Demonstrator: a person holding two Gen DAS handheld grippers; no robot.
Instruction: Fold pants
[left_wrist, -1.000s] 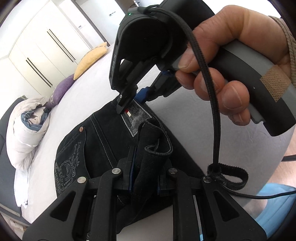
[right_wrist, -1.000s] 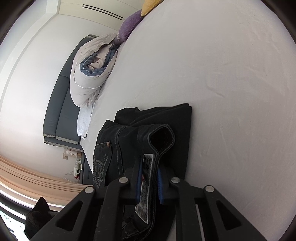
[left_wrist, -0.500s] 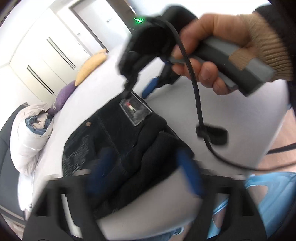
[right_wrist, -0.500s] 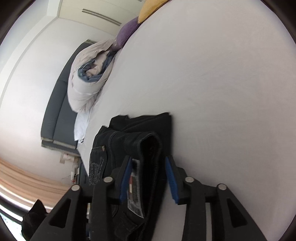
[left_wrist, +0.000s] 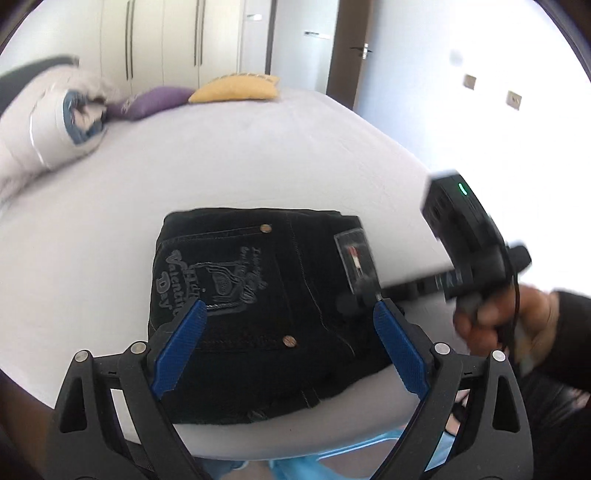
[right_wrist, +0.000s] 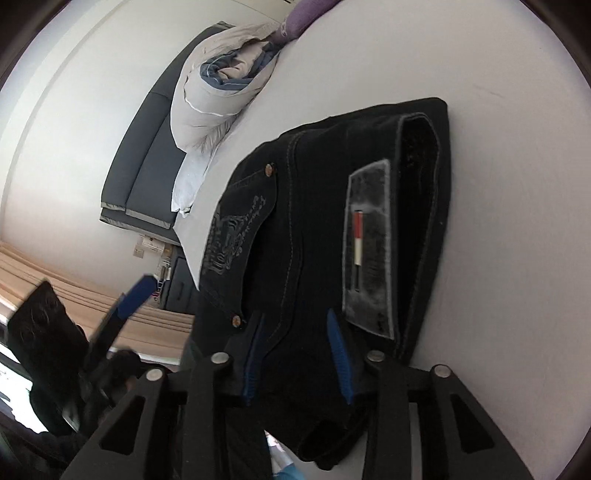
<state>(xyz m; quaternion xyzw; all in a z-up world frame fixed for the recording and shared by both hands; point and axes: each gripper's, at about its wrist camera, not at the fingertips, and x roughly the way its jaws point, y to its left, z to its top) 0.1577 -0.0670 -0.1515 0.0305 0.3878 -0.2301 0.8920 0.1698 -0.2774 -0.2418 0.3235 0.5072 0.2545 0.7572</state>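
Observation:
The black jeans (left_wrist: 258, 295) lie folded in a compact rectangle near the bed's front edge, back pocket embroidery and grey waist patch (left_wrist: 356, 258) facing up. My left gripper (left_wrist: 288, 314) is open above the near part of the jeans, holding nothing. My right gripper (right_wrist: 295, 332) is open just over the waistband end; its blue pads (right_wrist: 338, 354) straddle dark cloth without pinching it. In the left wrist view the right gripper's body (left_wrist: 469, 251) sits at the right, held by a hand. The jeans also fill the right wrist view (right_wrist: 314, 221).
White bed sheet (left_wrist: 240, 166) spreads around the jeans. A rolled duvet (left_wrist: 48, 125), purple pillow (left_wrist: 155, 101) and yellow pillow (left_wrist: 236, 88) lie at the far end. Wardrobe doors and a door stand behind. The bed's front edge is just below the jeans.
Both grippers let go of the waistband folds and opened. The jeans dropped flat into a folded rectangle. The left gripper pulled back and swung to face the bed; the right gripper moved off to the right.

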